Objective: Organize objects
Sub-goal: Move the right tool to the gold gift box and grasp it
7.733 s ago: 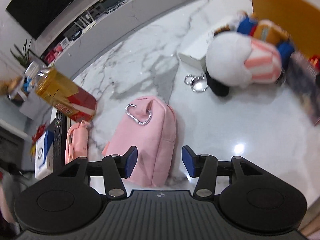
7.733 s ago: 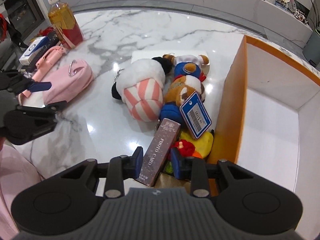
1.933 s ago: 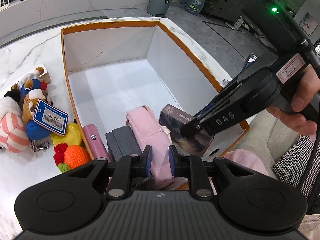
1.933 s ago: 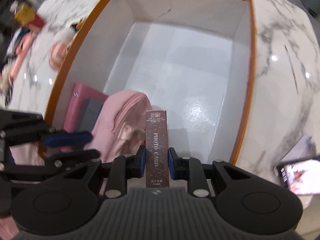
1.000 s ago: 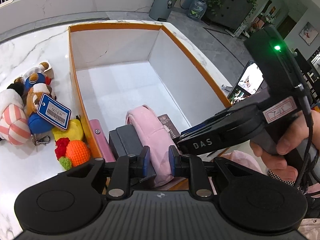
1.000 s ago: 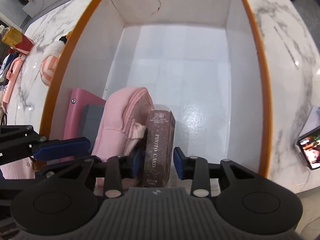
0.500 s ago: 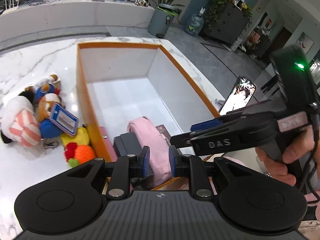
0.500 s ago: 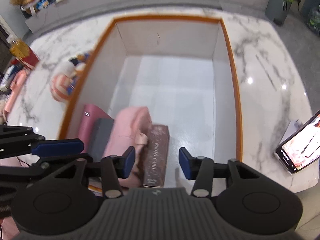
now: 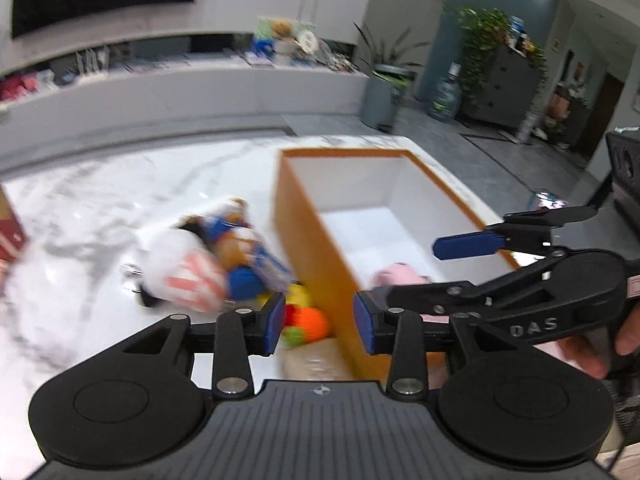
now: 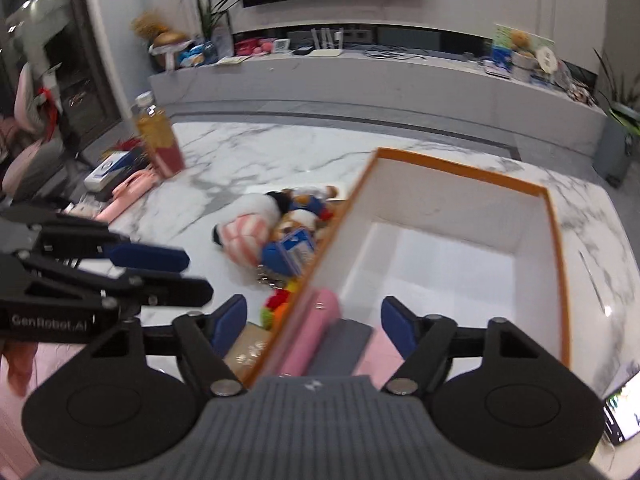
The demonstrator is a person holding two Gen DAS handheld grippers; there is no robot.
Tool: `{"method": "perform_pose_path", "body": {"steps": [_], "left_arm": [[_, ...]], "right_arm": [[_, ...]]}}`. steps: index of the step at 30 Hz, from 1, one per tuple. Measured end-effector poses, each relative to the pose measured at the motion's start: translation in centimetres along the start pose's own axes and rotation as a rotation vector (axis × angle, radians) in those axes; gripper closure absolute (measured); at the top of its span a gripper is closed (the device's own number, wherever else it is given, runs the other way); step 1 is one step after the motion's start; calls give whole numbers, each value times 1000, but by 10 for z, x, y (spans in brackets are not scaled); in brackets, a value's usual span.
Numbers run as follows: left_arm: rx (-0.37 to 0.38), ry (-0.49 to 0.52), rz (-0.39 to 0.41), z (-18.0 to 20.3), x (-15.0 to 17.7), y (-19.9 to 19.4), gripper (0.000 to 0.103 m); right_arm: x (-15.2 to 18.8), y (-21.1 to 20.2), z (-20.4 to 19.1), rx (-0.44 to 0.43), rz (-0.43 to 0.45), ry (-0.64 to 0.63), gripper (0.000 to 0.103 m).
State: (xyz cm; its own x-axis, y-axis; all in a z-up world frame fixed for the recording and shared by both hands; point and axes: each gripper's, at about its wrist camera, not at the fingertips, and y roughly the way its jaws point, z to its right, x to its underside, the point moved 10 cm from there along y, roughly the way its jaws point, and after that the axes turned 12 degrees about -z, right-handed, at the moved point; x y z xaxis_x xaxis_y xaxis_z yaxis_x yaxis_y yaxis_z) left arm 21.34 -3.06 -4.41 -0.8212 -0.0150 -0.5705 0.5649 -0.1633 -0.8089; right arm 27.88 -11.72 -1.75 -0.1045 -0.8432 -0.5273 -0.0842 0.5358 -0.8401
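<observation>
An orange box with a white inside [image 9: 316, 248] [image 10: 556, 240] stands on the marble table. At its near end lie a pink bag [image 9: 396, 274], a pink case [image 10: 316, 328] and a grey pouch [image 10: 344, 340]. The photo card box is out of sight. My left gripper [image 9: 320, 326] [image 10: 180, 276] hovers over the box's left wall, its jaws opening with nothing between the pads. My right gripper [image 10: 312, 320] [image 9: 436, 268] hangs above the box's near end, its jaws also opening and empty. A striped white plush [image 9: 180, 268] [image 10: 248, 224], a tagged bear [image 10: 296, 240] and a knitted orange toy [image 9: 308, 320] lie left of the box.
A drink bottle [image 10: 158, 140], a pink item [image 10: 128, 192] and a white-and-blue packet [image 10: 108, 170] sit at the table's far left. A brown paper item [image 10: 248, 350] lies beside the box's near corner. A lit phone [image 10: 624, 408] rests near the right edge.
Both grippers have lifted and tipped up away from the box. The right jaws spread and let go of the photo card box; the left jaws have parted too.
</observation>
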Motion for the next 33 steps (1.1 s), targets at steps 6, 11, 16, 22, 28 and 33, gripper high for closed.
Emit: {"method": "perform_pose_path", "body": {"steps": [6, 11, 16, 22, 28, 33], "left_arm": [[-51, -11, 25, -31, 14, -13, 46], [-53, -7, -31, -52, 32, -15, 46], [-42, -9, -80, -65, 48, -7, 47], [-20, -5, -118, -74, 58, 8, 47], [25, 40, -145, -67, 62, 20, 47], [34, 86, -168, -63, 61, 31, 47]], "right_arm": [[-8, 18, -42, -10, -46, -110, 25], [-9, 40, -61, 8, -110, -201, 30], [-7, 64, -73, 30, -194, -286, 40], [-3, 90, -86, 40, -323, -441, 40], [13, 112, -96, 10, -495, -636, 40], [27, 128, -99, 1, -594, -803, 40]]}}
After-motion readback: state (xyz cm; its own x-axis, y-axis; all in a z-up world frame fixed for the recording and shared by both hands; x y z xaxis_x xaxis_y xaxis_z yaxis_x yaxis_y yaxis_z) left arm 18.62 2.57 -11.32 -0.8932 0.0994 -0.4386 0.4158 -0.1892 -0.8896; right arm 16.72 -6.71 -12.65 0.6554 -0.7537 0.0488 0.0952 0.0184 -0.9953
